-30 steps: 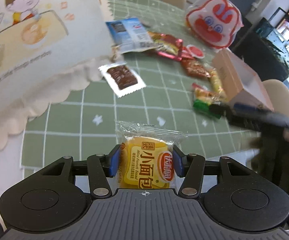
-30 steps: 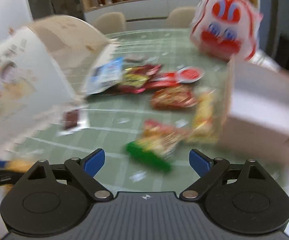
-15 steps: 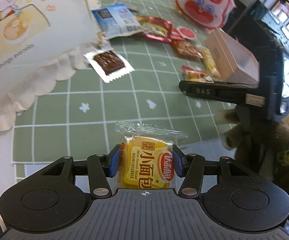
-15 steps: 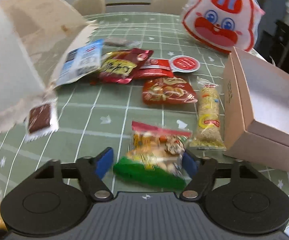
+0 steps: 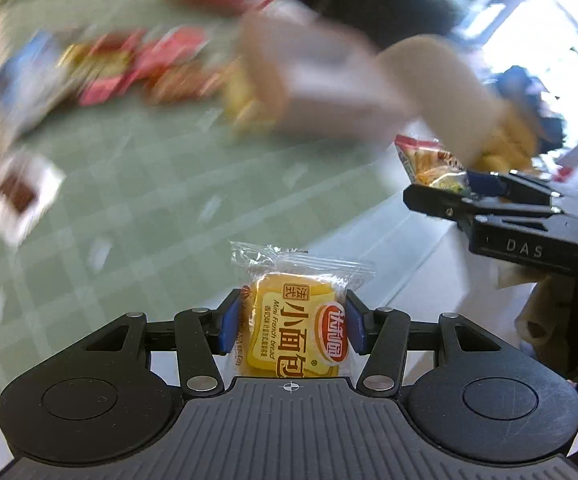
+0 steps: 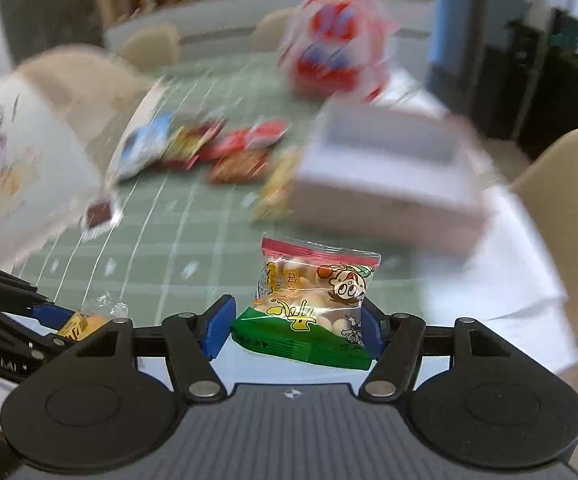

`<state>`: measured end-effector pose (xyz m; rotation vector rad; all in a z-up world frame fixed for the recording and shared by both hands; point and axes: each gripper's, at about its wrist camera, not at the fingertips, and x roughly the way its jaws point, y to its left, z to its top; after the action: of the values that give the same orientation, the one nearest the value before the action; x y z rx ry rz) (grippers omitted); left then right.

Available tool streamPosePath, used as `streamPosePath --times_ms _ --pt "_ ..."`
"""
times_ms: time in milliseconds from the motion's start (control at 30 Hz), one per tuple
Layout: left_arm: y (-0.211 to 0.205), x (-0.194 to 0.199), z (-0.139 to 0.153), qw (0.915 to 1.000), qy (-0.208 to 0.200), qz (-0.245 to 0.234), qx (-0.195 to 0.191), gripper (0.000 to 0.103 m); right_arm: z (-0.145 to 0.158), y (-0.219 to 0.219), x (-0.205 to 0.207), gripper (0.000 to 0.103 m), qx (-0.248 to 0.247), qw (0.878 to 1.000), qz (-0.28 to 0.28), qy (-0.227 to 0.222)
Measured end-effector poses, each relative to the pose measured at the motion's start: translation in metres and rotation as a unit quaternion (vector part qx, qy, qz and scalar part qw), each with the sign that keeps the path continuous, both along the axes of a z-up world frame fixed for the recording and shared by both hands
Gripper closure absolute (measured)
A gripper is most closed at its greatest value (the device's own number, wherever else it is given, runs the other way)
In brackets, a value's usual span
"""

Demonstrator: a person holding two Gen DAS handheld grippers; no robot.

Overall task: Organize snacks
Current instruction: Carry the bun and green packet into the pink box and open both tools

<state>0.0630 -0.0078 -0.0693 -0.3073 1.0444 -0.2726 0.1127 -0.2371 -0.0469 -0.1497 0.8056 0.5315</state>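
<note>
My left gripper [image 5: 291, 326] is shut on a yellow mini French bread packet [image 5: 295, 330], held above the table's front edge. My right gripper [image 6: 291, 330] is shut on a green-and-red biscuit packet [image 6: 309, 304], lifted off the table. The right gripper [image 5: 469, 196] with its packet [image 5: 429, 160] also shows at the right of the left wrist view. The left gripper [image 6: 49, 316] shows at the lower left of the right wrist view. A pale cardboard box [image 6: 389, 168] stands open at the right of the green checked tablecloth [image 6: 193, 224].
Several loose snack packets [image 6: 225, 148] lie blurred in the middle of the table. A small brown packet [image 6: 99, 214] lies left. A large white picture bag [image 6: 21, 160] stands left. A red-and-white rabbit bag [image 6: 333, 48] sits at the back. Beige chairs [image 6: 569, 184] surround the table.
My right gripper has shut on the green-and-red biscuit packet and lifted it off the table. Both grippers have swung, blurring the views. The left keeps its bread packet.
</note>
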Motion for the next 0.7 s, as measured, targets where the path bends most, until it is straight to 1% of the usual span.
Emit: streamPosePath --times_ms 100,167,233,267,333,367,433,500,533,567,633,700 --pt "-0.013 0.035 0.05 0.9963 -0.084 -0.017 0.005 0.046 0.05 -0.026 0.015 0.038 0.021 0.996 -0.039 -0.072" --pt "-0.02 0.068 0.077 0.9901 -0.14 -0.005 0.006 0.046 0.08 -0.04 0.033 0.038 0.04 0.992 -0.063 -0.106" --pt "-0.028 0.104 0.091 0.9836 -0.179 0.019 0.003 0.046 0.103 -0.051 0.054 0.038 0.053 0.986 -0.077 -0.139" --pt "-0.032 0.124 0.094 0.9826 -0.183 0.028 -0.002 0.046 0.11 -0.055 0.063 0.038 0.054 0.983 -0.081 -0.155" --pt "-0.042 0.168 0.089 0.9832 -0.175 0.047 -0.024 0.046 0.118 -0.06 0.083 0.038 0.052 0.98 -0.084 -0.175" --pt "-0.048 0.189 0.083 0.9839 -0.168 0.052 -0.028 0.046 0.12 -0.063 0.095 0.038 0.053 0.98 -0.084 -0.175" --pt "-0.064 0.226 0.063 0.9873 -0.144 0.065 -0.007 0.046 0.116 -0.068 0.116 0.038 0.055 0.982 -0.08 -0.164" --pt "-0.078 0.255 0.033 0.9916 -0.109 0.069 0.006 0.046 0.105 -0.072 0.133 0.038 0.044 0.983 -0.078 -0.158" --pt "-0.083 0.264 0.018 0.9936 -0.09 0.067 0.011 0.046 0.099 -0.075 0.138 0.038 0.039 0.984 -0.076 -0.154" --pt "-0.09 0.272 -0.001 0.9959 -0.061 0.065 0.018 0.046 0.09 -0.078 0.147 0.038 0.035 0.986 -0.074 -0.145" --pt "-0.098 0.273 -0.034 0.9981 -0.012 0.051 0.034 0.046 0.072 -0.08 0.162 0.038 0.033 0.989 -0.066 -0.126" --pt "-0.107 0.27 -0.054 0.9974 0.012 0.05 0.051 0.046 0.055 -0.083 0.171 0.038 0.026 0.992 -0.067 -0.106"
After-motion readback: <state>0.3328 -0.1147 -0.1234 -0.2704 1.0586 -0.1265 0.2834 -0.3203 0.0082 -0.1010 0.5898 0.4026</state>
